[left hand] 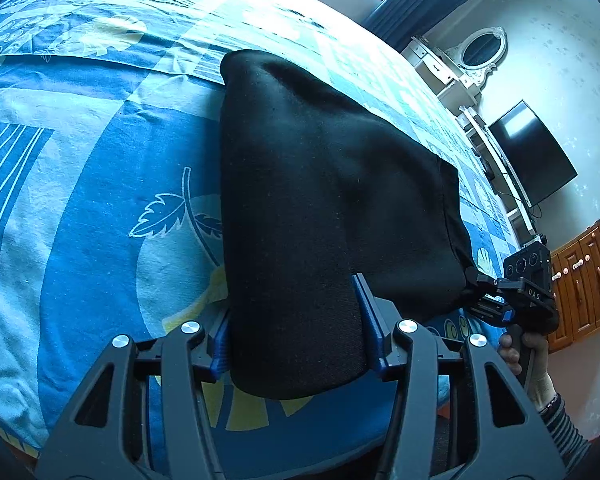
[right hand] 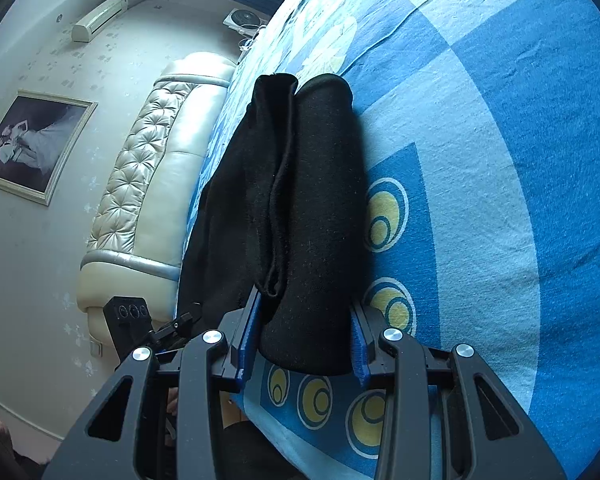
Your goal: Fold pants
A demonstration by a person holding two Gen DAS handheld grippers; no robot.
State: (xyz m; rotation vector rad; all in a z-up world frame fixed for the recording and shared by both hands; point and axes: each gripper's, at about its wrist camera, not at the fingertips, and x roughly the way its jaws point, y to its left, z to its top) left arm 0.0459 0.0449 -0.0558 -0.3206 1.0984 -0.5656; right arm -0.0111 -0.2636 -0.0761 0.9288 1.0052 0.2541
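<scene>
Blue patterned bedsheet (left hand: 80,200), wall television (left hand: 534,152), oval mirror (left hand: 482,49), padded headboard (right hand: 148,184), framed photograph (right hand: 32,144).

Black pants (left hand: 320,184), seemingly folded, held up.

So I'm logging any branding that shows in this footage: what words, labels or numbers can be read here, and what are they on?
"DAS" on the black body of the right tool, seen from the left wrist view.
Nothing else can be read. The bedsheet has only leaf and circle patterns, the black pants show no label, and the framed picture and air conditioner show no legible text.
</scene>
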